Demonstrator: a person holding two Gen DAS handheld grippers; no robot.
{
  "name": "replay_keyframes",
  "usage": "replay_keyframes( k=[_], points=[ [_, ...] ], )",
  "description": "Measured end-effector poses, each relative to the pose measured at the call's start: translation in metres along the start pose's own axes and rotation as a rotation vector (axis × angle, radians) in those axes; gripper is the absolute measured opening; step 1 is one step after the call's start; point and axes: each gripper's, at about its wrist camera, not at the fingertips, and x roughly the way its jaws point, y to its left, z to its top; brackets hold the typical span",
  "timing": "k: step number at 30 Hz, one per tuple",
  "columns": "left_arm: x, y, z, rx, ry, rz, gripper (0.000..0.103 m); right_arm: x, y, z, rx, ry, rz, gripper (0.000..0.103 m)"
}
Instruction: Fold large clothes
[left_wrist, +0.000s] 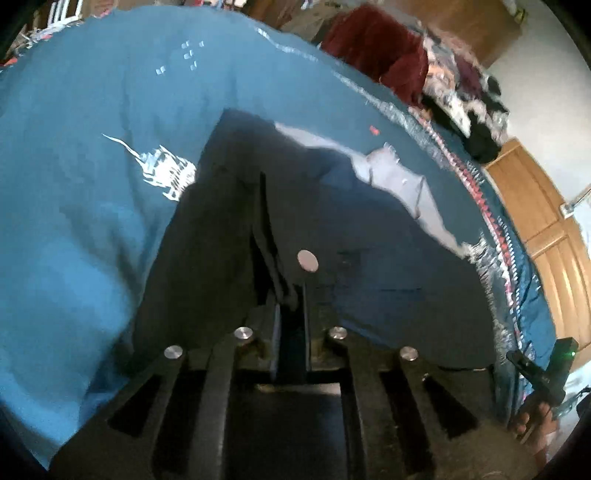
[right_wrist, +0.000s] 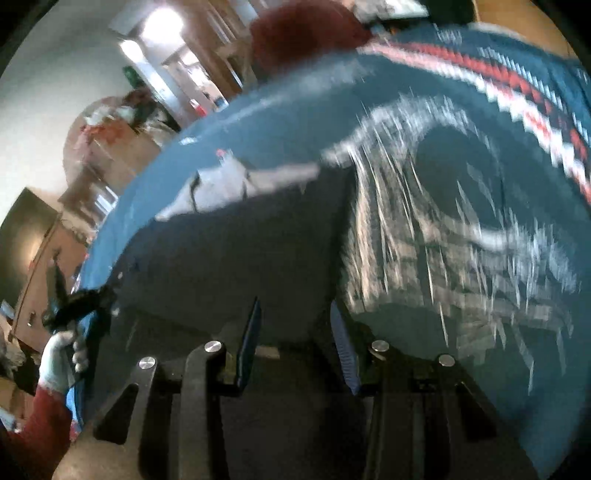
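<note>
Left gripper pinching dark garment; no legible writing

Matt navy cloth garment; glossy wooden doors.

Dark navy garment; apparently teal bedspread

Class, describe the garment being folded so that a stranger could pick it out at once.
Start at the teal blanket with white patterning that fills both views. On it lies the dark navy garment, nearer than the maroon heap. Only it shows a pale lining and a round silver button.
</note>
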Motion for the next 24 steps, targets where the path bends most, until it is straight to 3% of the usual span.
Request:
replay_keyframes(
  k=[1, 3, 6, 8, 11, 13, 14, 15, 16, 17, 18, 20, 22, 24],
  points=[
    [-0.01, -0.001, -0.001, 0.0, -0.028, 0.019, 0.028, 0.003, 0.005, 0.007, -0.019, -0.01, 0.007, 0.045],
    [-0.034, -0.006, 0.0, 0.024, -0.112, 0.061, 0.032, 0.023, 0.012, 0.019, -0.048, 0.017, 0.014, 0.044],
    [-0.045, -0.023, 0.007, 0.072, -0.16, 0.026, 0.039, 0.068, 0.011, 0.021, -0.077, 0.142, -0.026, 0.043],
    [-0.031, -0.045, 0.015, 0.149, -0.118, -0.016, 0.04, 0.083, 0.012, 0.019, -0.093, 0.202, -0.075, 0.039],
    [0.009, -0.066, 0.02, 0.212, -0.017, -0.086, 0.04, 0.067, 0.025, 0.034, -0.122, 0.122, -0.044, 0.039],
    [0.04, -0.061, 0.024, 0.187, 0.044, -0.071, 0.041, 0.069, 0.03, 0.049, -0.143, 0.061, -0.026, 0.044],
    [0.056, -0.056, 0.024, 0.179, 0.078, -0.019, 0.041, 0.08, 0.026, 0.056, -0.141, 0.067, -0.038, 0.052],
    [0.073, -0.042, 0.022, 0.175, 0.095, 0.071, 0.029, 0.099, 0.018, 0.061, -0.135, 0.115, -0.063, 0.057],
    [0.074, -0.032, 0.023, 0.144, 0.082, 0.078, 0.009, 0.118, 0.009, 0.062, -0.121, 0.188, -0.092, 0.055],
    [0.07, -0.025, 0.026, 0.106, 0.083, 0.07, 0.004, 0.136, -0.001, 0.06, -0.106, 0.26, -0.116, 0.045],
    [0.061, -0.024, 0.029, 0.089, 0.083, 0.064, 0.004, 0.135, 0.0, 0.061, -0.12, 0.245, -0.115, 0.046],
    [0.037, -0.039, 0.031, 0.145, 0.012, 0.077, 0.007, 0.123, 0.012, 0.067, -0.177, 0.225, -0.135, 0.051],
    [0.026, -0.061, 0.038, 0.201, -0.036, 0.0, 0.028, 0.111, 0.023, 0.072, -0.203, 0.164, -0.106, 0.051],
    [0.037, -0.077, 0.052, 0.219, -0.022, -0.078, 0.039, 0.114, 0.03, 0.079, -0.191, 0.146, -0.071, 0.052]
  ],
)
